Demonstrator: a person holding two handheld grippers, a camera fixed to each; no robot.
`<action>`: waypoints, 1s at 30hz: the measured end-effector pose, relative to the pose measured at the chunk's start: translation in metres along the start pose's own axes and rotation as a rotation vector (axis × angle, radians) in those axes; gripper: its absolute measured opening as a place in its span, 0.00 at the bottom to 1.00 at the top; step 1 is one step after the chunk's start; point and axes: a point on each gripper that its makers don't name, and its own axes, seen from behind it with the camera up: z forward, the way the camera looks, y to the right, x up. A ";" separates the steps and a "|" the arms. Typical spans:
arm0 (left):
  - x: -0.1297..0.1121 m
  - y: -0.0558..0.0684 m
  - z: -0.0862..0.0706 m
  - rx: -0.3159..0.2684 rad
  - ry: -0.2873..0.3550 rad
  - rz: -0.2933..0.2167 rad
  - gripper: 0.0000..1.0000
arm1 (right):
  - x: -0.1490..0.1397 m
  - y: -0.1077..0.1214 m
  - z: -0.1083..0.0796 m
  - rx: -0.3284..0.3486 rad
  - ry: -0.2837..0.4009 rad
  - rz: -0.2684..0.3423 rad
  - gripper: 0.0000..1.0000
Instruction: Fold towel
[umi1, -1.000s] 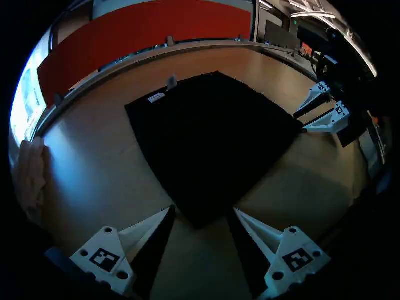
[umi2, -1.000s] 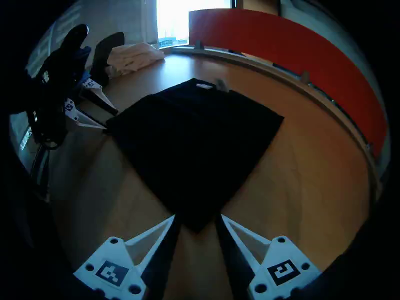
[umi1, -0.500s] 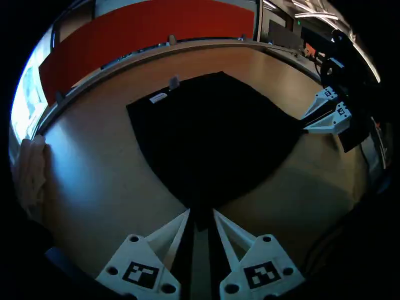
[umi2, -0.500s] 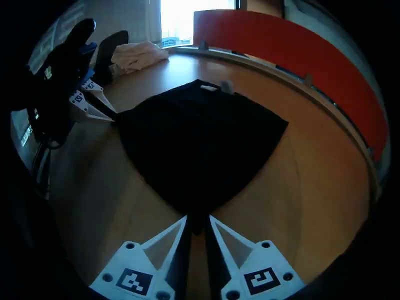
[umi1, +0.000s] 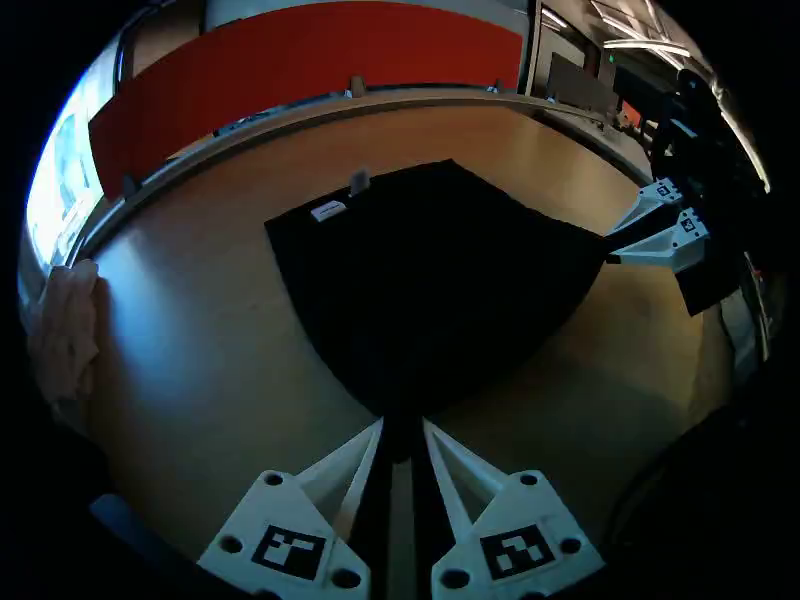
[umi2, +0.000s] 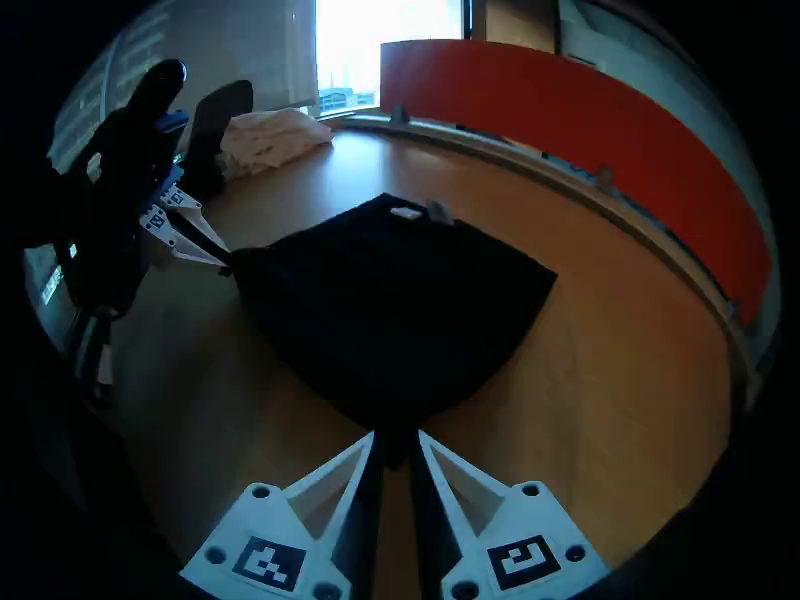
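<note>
Item: black towel (umi1: 430, 290), spread flat on bench (umi1: 190, 340). Left tool (umi1: 402, 428) clenched on one near corner, right tool (umi2: 397, 440) on the other. Step: starting first fold. Next, probably: lift both corners evenly and carry them to the far edge.

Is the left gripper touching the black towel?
Touching. The left gripper view shows the left gripper with its jaws pinched shut on the near corner of the black towel.
</note>
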 end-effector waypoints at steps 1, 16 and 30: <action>0.002 0.001 -0.003 -0.002 -0.001 -0.006 0.11 | 0.003 0.000 -0.003 -0.001 0.005 -0.002 0.16; 0.035 0.002 -0.051 0.002 0.038 -0.030 0.11 | 0.047 -0.012 -0.048 -0.005 0.073 -0.028 0.16; 0.045 0.018 -0.090 -0.007 0.047 -0.042 0.11 | 0.061 -0.018 -0.084 -0.009 0.087 -0.040 0.16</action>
